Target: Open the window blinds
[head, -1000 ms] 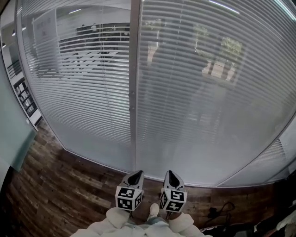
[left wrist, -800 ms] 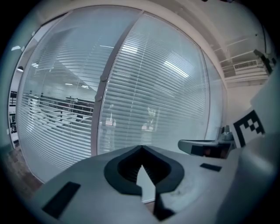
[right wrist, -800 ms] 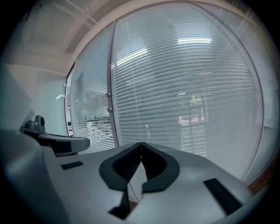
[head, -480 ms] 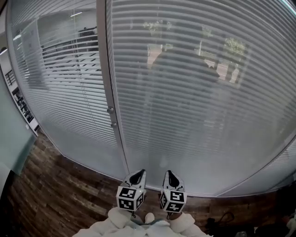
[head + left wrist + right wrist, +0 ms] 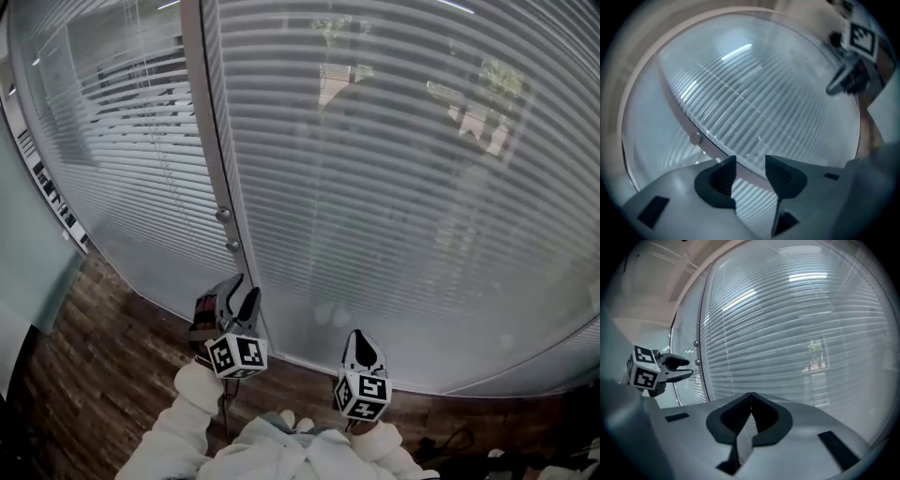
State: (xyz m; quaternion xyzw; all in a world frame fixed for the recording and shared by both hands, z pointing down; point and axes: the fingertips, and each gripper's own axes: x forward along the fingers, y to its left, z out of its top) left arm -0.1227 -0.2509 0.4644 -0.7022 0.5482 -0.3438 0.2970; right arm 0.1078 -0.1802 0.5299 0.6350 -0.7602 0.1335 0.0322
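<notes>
A: Change?
B: Left gripper (image 5: pixel 241 292) has risen and rolled toward the post (image 5: pixel 202 112) knob (image 5: pixel 223 215); fingers (image 5: pixel 717 180) have just been opening, wide, empty. Right gripper (image 5: pixel 361 339) fingers together, empty.
A: Blinds (image 5: pixel 394 169)?
B: Down, right of post. Knob not gripped.

Blinds (image 5: pixel 403 206), top out of view

Dark wooden plank floor (image 5: pixel 103 356)

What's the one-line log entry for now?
left gripper: jaws just opened, nothing between, aimed near frame knobs | right gripper: shut, empty | blinds: down, untouched
</notes>
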